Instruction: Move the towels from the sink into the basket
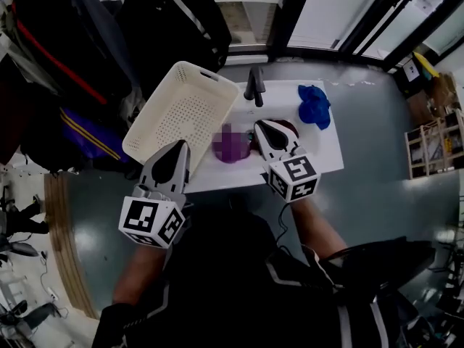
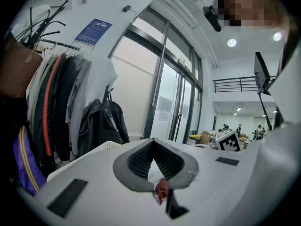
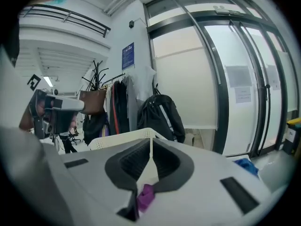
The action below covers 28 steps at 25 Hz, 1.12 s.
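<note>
A purple towel [image 1: 233, 148] lies in the white sink [image 1: 217, 174], partly under a blur patch. Something dark red [image 1: 290, 127] shows in the sink behind my right gripper. A blue towel [image 1: 314, 106] lies on the counter at the right. The white perforated basket [image 1: 181, 111] rests tilted on the sink's left end. My left gripper [image 1: 176, 146] hovers at the sink's near left edge, jaws shut and empty [image 2: 153, 141]. My right gripper [image 1: 262, 126] is over the sink just right of the purple towel, shut and empty [image 3: 151, 139]; a purple scrap [image 3: 145, 197] shows beneath it.
A dark faucet [image 1: 255, 85] stands at the back of the sink. Coats and a black backpack [image 1: 181, 20] hang at the left, close to the basket. Glass doors [image 1: 319, 6] run behind. A wooden shelf unit [image 1: 433, 143] stands at the right on the grey floor.
</note>
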{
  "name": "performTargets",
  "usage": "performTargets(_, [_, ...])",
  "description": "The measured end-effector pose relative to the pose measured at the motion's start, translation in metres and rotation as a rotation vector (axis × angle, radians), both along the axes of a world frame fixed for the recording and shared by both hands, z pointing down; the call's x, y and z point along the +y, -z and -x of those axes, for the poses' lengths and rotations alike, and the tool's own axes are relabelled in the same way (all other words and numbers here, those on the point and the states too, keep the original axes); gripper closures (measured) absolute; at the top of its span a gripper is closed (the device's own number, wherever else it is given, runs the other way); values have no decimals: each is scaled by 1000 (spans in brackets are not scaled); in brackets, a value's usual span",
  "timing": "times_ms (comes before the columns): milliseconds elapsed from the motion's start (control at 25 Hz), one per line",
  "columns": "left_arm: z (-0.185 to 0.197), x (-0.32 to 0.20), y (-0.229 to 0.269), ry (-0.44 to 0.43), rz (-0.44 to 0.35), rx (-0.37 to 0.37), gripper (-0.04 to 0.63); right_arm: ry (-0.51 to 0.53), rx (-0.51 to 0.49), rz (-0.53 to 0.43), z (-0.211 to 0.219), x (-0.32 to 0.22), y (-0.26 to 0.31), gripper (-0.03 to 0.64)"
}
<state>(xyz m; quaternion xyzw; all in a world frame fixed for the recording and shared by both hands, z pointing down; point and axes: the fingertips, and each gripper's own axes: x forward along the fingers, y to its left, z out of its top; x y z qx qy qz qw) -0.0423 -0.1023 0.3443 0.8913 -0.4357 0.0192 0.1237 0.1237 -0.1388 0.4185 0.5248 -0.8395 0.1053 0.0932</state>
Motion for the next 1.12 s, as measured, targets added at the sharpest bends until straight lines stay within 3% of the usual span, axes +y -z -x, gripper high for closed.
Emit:
performTargets(200, [-1, -3, -13, 66, 39, -9, 592, 33, 1, 58, -7, -11, -37, 582])
performTargets(680, [-11, -1, -42, 196, 110, -46, 592, 261, 82, 262, 10, -35, -142, 475])
performTargets(1120, [2, 9, -64, 361, 169, -75, 592, 493, 249, 435, 31, -41, -248, 322])
